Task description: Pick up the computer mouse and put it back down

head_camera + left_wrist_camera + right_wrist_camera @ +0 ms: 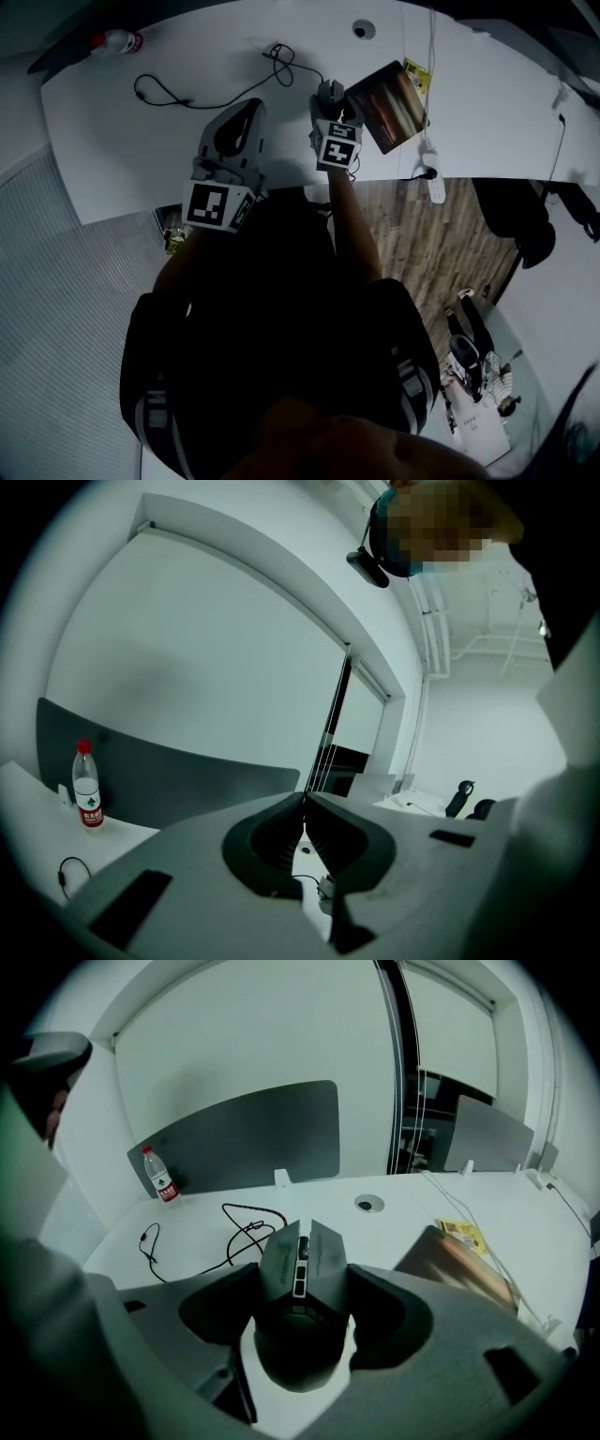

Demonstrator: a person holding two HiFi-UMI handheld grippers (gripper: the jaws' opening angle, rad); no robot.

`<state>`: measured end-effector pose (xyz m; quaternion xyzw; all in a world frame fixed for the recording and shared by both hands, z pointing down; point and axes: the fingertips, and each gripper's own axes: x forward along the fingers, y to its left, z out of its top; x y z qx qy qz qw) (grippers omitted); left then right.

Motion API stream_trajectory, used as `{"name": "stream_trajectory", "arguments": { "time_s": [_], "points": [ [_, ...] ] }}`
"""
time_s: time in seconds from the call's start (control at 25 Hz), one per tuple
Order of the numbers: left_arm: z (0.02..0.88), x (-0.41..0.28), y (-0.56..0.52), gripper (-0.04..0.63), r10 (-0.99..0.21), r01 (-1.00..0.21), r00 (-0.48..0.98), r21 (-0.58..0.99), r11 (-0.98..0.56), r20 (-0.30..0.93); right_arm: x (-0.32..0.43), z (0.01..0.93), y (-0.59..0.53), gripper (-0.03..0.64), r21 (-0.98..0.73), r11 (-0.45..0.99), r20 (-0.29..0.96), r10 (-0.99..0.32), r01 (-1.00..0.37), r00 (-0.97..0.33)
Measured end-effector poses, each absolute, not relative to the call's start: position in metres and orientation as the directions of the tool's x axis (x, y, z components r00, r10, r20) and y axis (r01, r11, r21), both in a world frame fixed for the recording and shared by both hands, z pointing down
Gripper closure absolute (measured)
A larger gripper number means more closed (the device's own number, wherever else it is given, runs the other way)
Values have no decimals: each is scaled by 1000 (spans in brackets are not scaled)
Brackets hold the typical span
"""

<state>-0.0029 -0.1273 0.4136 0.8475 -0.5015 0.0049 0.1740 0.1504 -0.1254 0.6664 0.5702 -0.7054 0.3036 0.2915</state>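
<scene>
Computer mouse (300, 1260) is sitting clamped in the right gripper (305, 1314) near the desk's (187, 1241) front edge; its trailing cable (246, 1232) is threatening to tug it askew. Left gripper (303, 822) is hanging pinched together, empty.

We log left gripper (304, 801): fingers (267, 841) meet at tips, nothing between. Clear bottle (87, 785), red cap, upright on white surface (117, 844), far left. Black cable (64, 874) end near bottle. Grey partition (169, 771) behind it.

Bottle (161, 1177) far left on desk (394, 1224), cable (246, 1232) behind mouse (298, 1281), pad (459, 1265) right.
</scene>
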Motion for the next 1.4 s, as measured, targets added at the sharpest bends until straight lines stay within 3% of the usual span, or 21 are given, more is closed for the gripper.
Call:
{"name": "stream_trajectory", "arguments": {
  "time_s": [1.4],
  "points": [
    [437, -2, -143, 589, -847, -860, 481, 311, -405, 227, 148, 748, -103, 327, -95, 176, 866, -471, -980, -169]
  ]
}}
